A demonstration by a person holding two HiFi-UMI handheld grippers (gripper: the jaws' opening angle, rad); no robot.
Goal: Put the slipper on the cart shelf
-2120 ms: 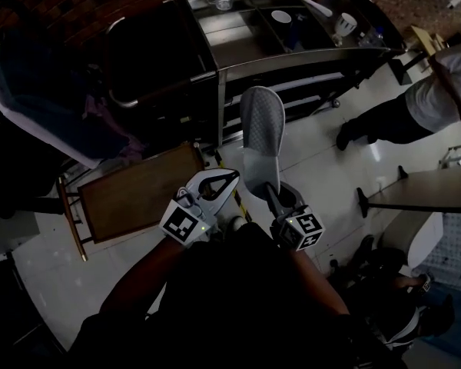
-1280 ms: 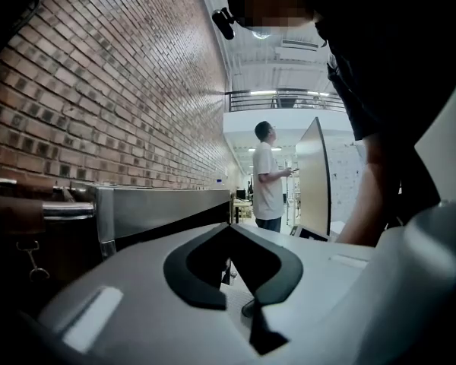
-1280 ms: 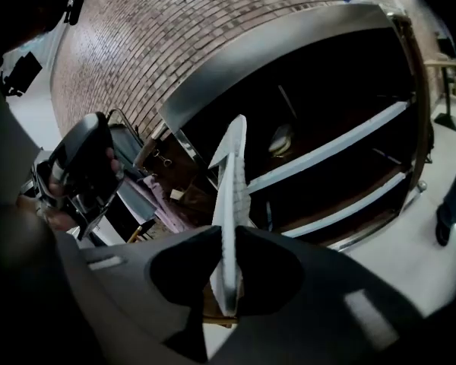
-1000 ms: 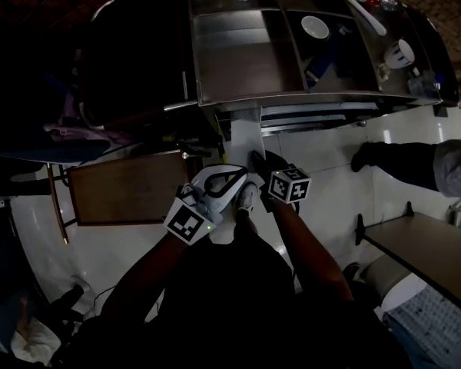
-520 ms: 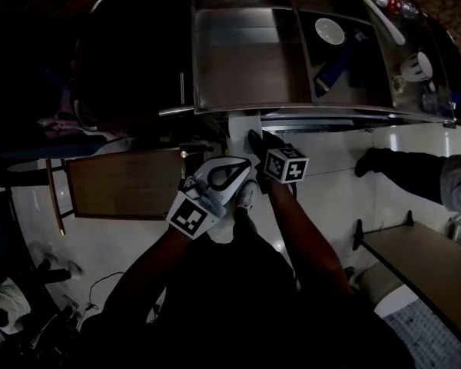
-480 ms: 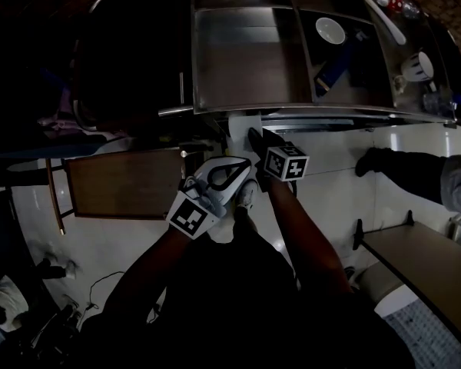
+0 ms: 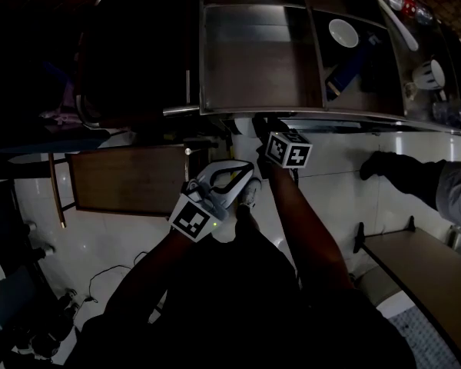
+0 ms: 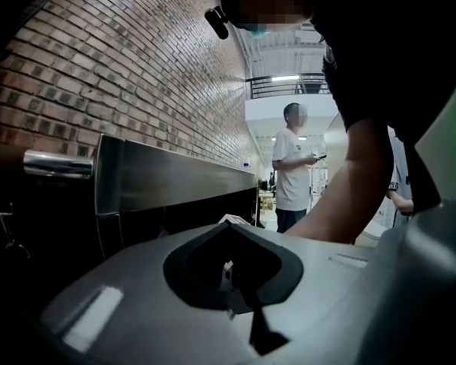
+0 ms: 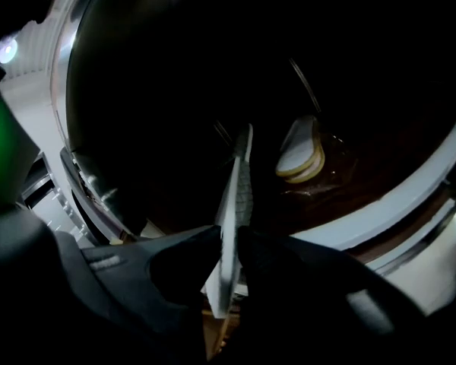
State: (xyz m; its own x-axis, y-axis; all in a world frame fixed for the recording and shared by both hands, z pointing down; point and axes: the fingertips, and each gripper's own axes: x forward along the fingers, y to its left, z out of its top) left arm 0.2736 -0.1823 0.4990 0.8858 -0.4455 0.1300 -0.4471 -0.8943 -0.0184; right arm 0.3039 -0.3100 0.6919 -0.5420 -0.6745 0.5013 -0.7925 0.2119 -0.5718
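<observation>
While the slipper [image 9: 239, 185] stands on edge, thin and upright, the right claw [image 9: 229, 238] has it pinched near its lower end. The jaws are almost together, one dark pad on each face, and a short piece of slipper hangs out below them. Its far end reaches past the pale rim [image 9: 410, 196] of the cart into the dark space over the shelf [image 9: 342, 185]. Whether it touches the brown shelf floor I cannot tell. Right of its tip, and apart from it, a pale tan-edged thing [image 9: 300, 157] lies on the shelf. Left of the slipper the shelf space is dark and open as far as a pale curved edge [image 9: 61, 97].

From the head view, the right claw noses under the steel top edge [image 7: 292, 114] of the cart, with its marker cube [image 7: 286, 148] just outside that edge. The left claw [image 8: 228, 225] hangs back beside the right forearm over the white floor [image 7: 138, 237]. Its tips meet and the loop between its jaws is empty. A wooden board [image 7: 127, 179] lies near on its left. A person's leg [image 7: 399, 174] stands well apart on the right, and a table [image 7: 426, 264] is at lower right.
</observation>
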